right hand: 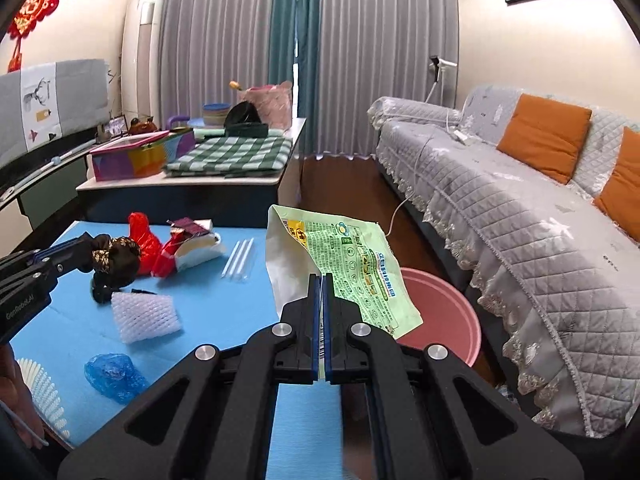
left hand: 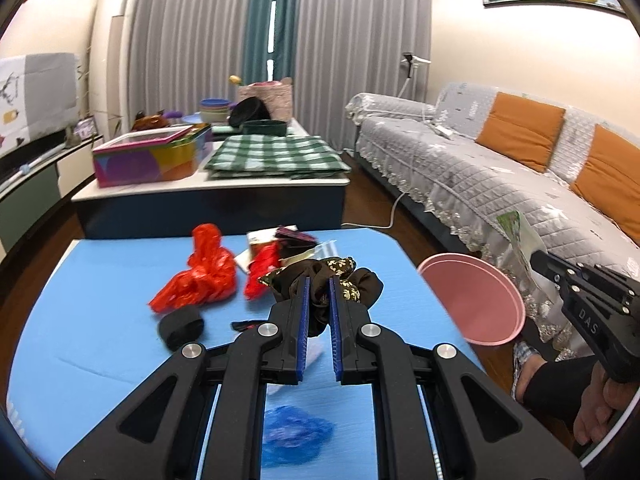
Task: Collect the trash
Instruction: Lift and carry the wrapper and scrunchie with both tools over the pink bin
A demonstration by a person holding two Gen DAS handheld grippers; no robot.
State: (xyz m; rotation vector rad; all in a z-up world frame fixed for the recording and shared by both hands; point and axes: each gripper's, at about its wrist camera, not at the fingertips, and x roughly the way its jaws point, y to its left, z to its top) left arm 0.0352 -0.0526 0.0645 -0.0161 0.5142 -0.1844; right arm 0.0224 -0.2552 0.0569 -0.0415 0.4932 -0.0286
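Right wrist view, green wrapper [right hand: 352, 268] pinched in right gripper [right hand: 322, 280] above pink bin [right hand: 448, 312], left gripper [left hand: 318, 284] clamped on brown cloth [left hand: 320, 272] over blue table [left hand: 100, 340], red bags [left hand: 200, 276] and foam net [right hand: 146, 316] lay there.

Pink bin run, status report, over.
Left hand-held gripper shut on brown scrunchie. Right hand-held gripper shut on green pouch. Pink bin unobstructed.

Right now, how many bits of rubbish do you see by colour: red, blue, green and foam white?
Red plastic bags: 2
Blue crumpled cover: 1
Green printed packet: 1
White foam net: 1
Total: 5
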